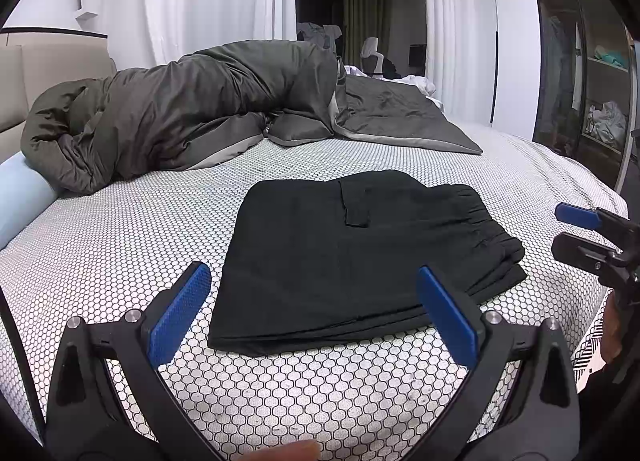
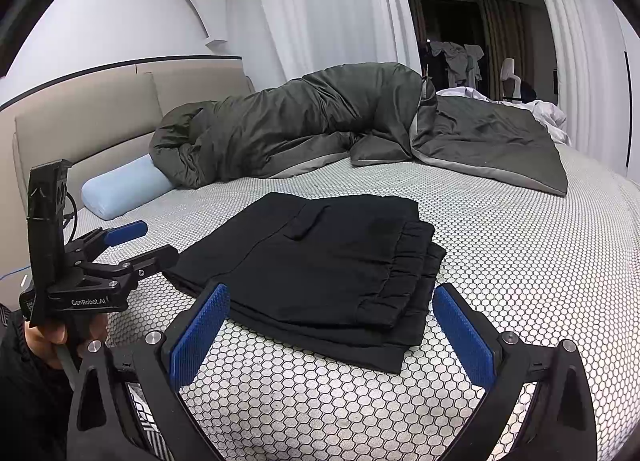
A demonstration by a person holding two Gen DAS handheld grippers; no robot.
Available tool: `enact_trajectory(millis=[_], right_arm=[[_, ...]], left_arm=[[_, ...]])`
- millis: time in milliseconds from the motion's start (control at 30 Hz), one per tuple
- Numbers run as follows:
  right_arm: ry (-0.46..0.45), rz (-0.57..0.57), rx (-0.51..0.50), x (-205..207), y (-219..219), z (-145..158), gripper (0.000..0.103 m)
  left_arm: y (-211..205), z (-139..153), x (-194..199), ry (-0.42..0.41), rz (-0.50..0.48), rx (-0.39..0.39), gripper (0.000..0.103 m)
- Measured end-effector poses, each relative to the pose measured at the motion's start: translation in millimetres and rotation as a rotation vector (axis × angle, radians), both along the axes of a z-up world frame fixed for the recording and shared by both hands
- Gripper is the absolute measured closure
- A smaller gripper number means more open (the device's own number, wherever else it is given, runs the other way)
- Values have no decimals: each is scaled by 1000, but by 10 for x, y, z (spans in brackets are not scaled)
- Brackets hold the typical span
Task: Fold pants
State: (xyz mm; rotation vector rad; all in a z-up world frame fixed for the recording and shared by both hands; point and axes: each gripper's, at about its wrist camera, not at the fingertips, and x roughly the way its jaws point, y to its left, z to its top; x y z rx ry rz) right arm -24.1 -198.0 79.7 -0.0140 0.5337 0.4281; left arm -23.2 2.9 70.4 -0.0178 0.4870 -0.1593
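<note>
Black pants [image 1: 352, 257] lie folded in a flat rectangle on the bed, elastic waistband at the right end and a pocket flap on top; they also show in the right wrist view [image 2: 320, 265]. My left gripper [image 1: 316, 313] is open and empty, held just in front of the pants' near edge. My right gripper [image 2: 332, 333] is open and empty, in front of the waistband end. The right gripper shows at the right edge of the left wrist view [image 1: 576, 233]. The left gripper shows at the left of the right wrist view [image 2: 148, 245].
The bed has a white sheet with a black hexagon pattern [image 1: 120, 245]. A bunched dark grey duvet [image 1: 192, 109] lies across the far side. A light blue bolster pillow [image 2: 124, 185] sits by the padded headboard [image 2: 92, 121]. A wardrobe [image 1: 580, 73] stands at the right.
</note>
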Motion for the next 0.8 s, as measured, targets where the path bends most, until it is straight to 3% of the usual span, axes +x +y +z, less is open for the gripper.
enact_trajectory(millis=[800], right_arm=[[2,8,-5,7,-93,3,0]], left_arm=[[8,-8,9,-1,1,1,1]])
